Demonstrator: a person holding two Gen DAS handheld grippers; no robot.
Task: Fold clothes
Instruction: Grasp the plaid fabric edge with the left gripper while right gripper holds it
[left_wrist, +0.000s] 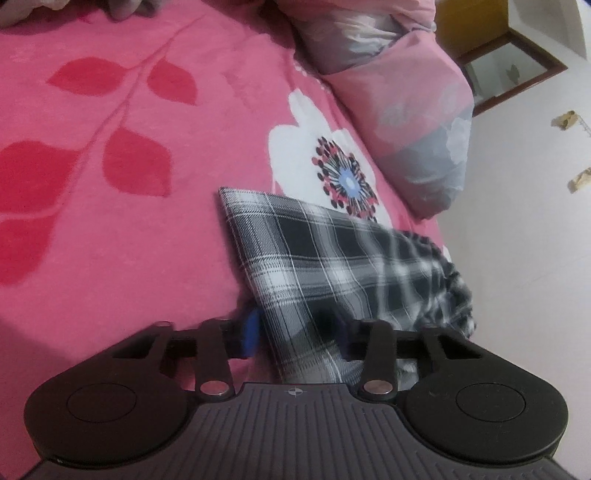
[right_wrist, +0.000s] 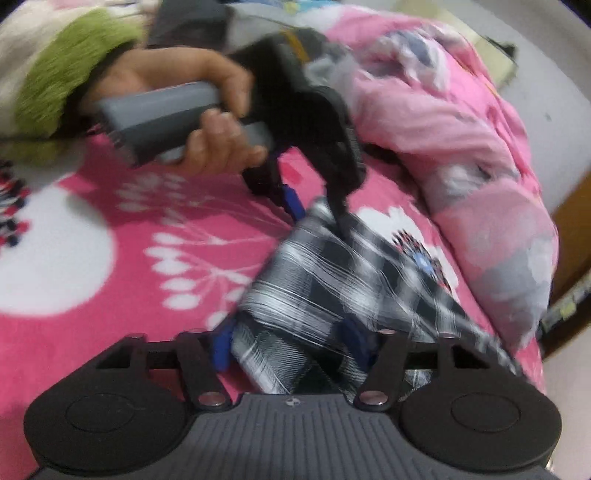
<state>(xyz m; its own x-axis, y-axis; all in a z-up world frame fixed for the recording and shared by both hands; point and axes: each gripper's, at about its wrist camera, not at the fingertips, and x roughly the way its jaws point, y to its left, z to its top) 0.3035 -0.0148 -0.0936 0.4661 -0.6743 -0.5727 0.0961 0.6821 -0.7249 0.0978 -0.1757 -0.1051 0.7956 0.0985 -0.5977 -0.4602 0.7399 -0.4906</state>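
While the plaid garment (left_wrist: 314, 258) lay on the bed (left_wrist: 110, 221), its long axis ran toward 11 o'clock; left gripper (left_wrist: 299, 332) and right gripper (right_wrist: 288, 347) jaws straddled opposite ends; grip uncertain.

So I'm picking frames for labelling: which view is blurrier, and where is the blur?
Right wrist view: heavy motion smear over the plaid cloth, the hand and the left gripper. Left wrist view: mostly sharp, with blur only at the cloth's right edge. Both bend straight lines like a fisheye.

A home bedroom: pink floral bedspread (left_wrist: 110, 221) (rumpled quilt (left_wrist: 417, 122) alongside).
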